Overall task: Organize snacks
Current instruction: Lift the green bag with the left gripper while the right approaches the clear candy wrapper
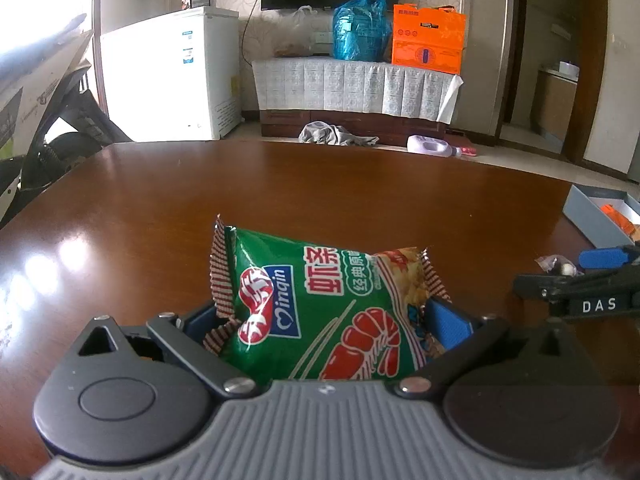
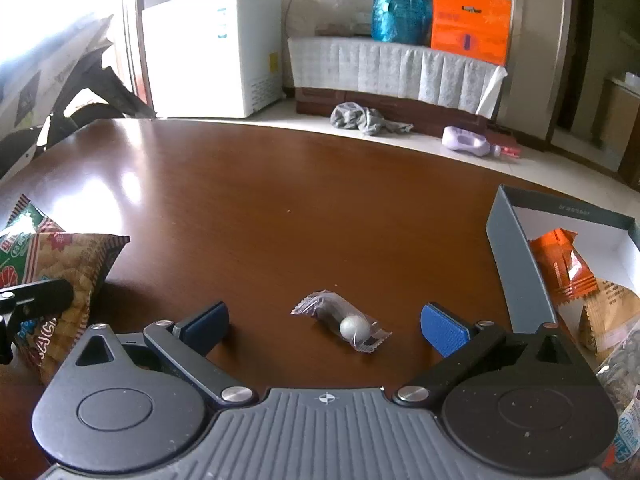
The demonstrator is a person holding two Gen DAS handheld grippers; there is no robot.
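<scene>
A green shrimp-chip bag (image 1: 320, 300) lies on the brown table (image 1: 280, 184) between the wide-spread fingers of my left gripper (image 1: 324, 320); the jaws stand open around it, and its crimped left edge folds against the left pad. In the right wrist view the same bag (image 2: 60, 264) shows at the far left behind one finger (image 2: 40, 292) of the left gripper. A small clear-wrapped candy (image 2: 344, 322) with a pale ball inside rests on the table between the fingers of my open right gripper (image 2: 326, 320), touching neither pad. The right gripper (image 1: 548, 270) also shows at the right edge of the left wrist view.
A grey open box (image 2: 516, 264) at the table's right edge holds an orange packet (image 2: 564, 264) and other snack packets. Beyond the table stand a white freezer (image 1: 172, 72), a covered cabinet (image 1: 352, 88) with bags, and a scooter (image 1: 40, 100). A cloth (image 1: 332, 134) lies on the floor.
</scene>
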